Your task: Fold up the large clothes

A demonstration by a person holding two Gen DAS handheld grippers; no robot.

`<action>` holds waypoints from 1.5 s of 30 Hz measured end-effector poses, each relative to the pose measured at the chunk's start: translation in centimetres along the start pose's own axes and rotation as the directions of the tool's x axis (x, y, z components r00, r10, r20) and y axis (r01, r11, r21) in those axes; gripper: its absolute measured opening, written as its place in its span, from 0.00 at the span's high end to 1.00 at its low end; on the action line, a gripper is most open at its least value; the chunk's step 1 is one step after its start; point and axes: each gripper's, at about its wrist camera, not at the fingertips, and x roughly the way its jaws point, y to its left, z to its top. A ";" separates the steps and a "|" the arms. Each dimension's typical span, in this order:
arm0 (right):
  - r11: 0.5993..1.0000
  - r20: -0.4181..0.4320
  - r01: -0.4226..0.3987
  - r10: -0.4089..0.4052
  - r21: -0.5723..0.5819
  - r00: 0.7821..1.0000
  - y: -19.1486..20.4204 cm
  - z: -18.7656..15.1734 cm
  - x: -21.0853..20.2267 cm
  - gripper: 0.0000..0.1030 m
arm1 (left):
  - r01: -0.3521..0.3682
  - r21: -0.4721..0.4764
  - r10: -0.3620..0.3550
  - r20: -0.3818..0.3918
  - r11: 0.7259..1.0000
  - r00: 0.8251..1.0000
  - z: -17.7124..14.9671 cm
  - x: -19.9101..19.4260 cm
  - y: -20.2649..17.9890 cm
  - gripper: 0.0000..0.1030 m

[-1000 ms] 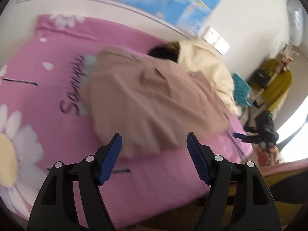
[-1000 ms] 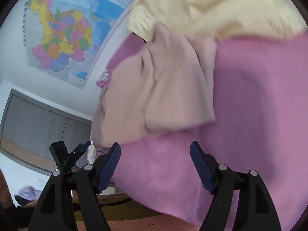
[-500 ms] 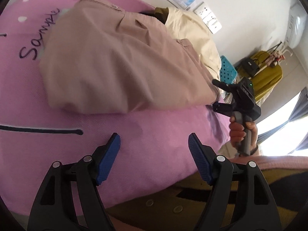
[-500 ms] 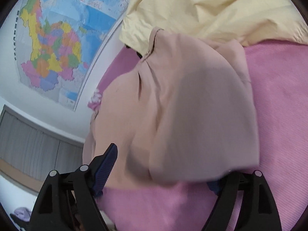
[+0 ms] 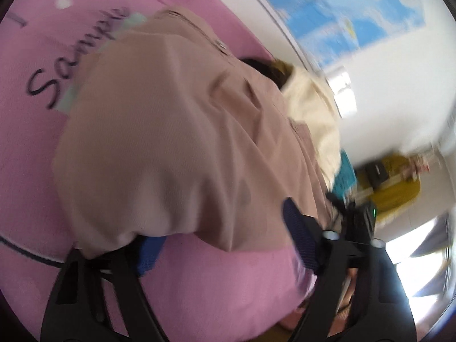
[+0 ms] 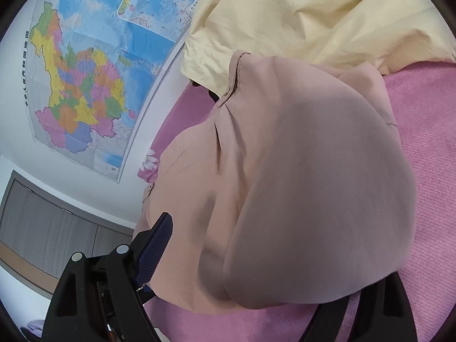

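Beige garment [image 5: 176, 142] folded on pink bedsheet [image 5: 199, 285], cream garment [image 6: 313, 14] at its far edge, wall map [image 6: 85, 85] behind, left gripper [image 5: 225, 245] and right gripper [image 6: 256, 279] spread wide at near hem, hem draped over fingers, nothing clamped.

Matt beige cloth garment [image 6: 299, 185] on ribbed pink cloth bedspread [image 6: 427, 131] — glossy paper map [image 6: 94, 65].

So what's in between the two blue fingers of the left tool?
In the left wrist view, the near edge of the dusty-pink folded garment lies between them, draped over one blue finger, on the pink blanket.
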 end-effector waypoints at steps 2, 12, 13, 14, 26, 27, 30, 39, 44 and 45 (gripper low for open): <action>1.000 0.008 0.004 -0.004 0.004 1.000 -0.1 -0.2 -0.2 0.22 | -0.030 -0.035 0.031 0.028 0.999 0.999 -0.1 -1.1 0.8 0.48; 0.994 0.047 0.100 -0.098 -0.052 0.994 1.0 -0.1 0.7 0.14 | -0.031 -0.049 0.034 0.070 0.998 0.997 0.8 -0.9 1.1 0.20; 0.993 0.059 0.105 -0.102 -0.054 0.993 1.1 -0.1 0.8 0.14 | -0.051 -0.015 0.052 0.070 0.999 0.996 1.0 -0.3 0.2 0.12; 0.992 0.068 0.115 -0.111 -0.055 0.991 1.2 0.1 1.0 0.13 | -0.060 0.005 0.060 0.074 0.998 0.995 1.1 0.2 -0.5 0.08; 0.988 0.094 0.132 -0.124 -0.077 0.988 2.1 1.5 3.3 0.05 | -0.062 -0.048 0.068 0.141 0.997 0.988 4.4 1.3 -1.0 0.05; 0.988 0.104 0.134 -0.126 -0.077 0.987 2.2 1.6 3.5 0.05 | -0.074 -0.031 0.077 0.134 0.997 0.988 4.7 1.7 -1.2 0.05; 0.988 0.102 0.132 -0.123 -0.080 0.987 2.3 2.0 4.0 0.09 | -0.095 -0.022 0.097 0.123 0.995 0.988 5.2 2.2 -1.3 0.20; 0.997 0.033 0.021 -0.018 -0.069 0.999 1.1 3.2 4.5 0.90 | -0.121 -0.020 0.122 0.092 0.993 0.988 6.5 2.9 -1.1 0.72; 0.980 0.034 -0.044 0.052 -0.194 0.998 5.6 4.2 2.9 0.93 | -0.074 0.031 0.071 0.107 0.997 0.992 7.5 1.4 -2.7 0.83; 0.972 0.029 -0.041 0.049 -0.230 0.998 6.8 4.4 2.8 0.93 | -0.064 0.053 0.057 0.120 0.997 0.991 8.0 0.7 -3.3 0.84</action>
